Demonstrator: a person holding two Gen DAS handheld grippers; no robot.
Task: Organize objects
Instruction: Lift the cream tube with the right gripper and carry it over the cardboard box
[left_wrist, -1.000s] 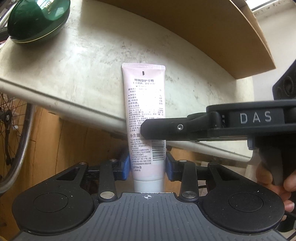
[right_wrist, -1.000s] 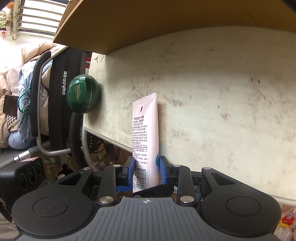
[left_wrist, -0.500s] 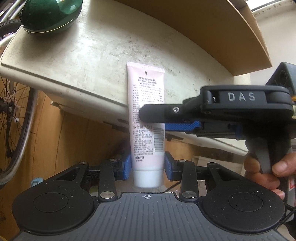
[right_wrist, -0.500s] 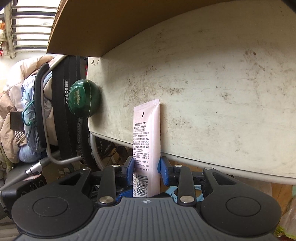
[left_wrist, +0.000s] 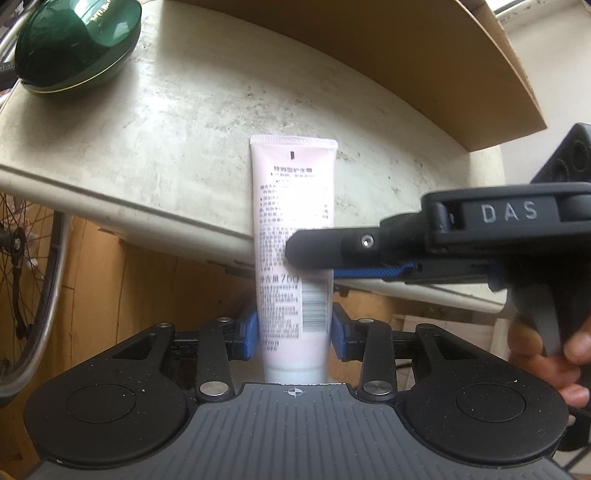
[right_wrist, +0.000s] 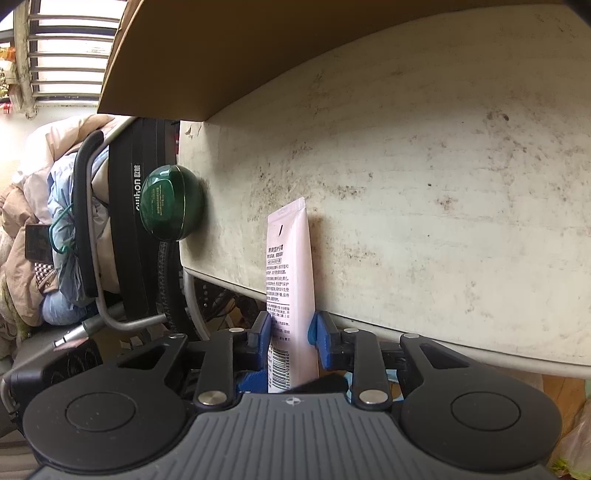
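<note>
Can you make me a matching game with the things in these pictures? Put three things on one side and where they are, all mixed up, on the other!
Things:
1. pink tube
2. green case
3. cardboard box

Places:
A. at the far end of the table
B. between the blue pads of both grippers
C. lying on the table near its corner

Pairs: 1-B, 2-C, 3-A
</note>
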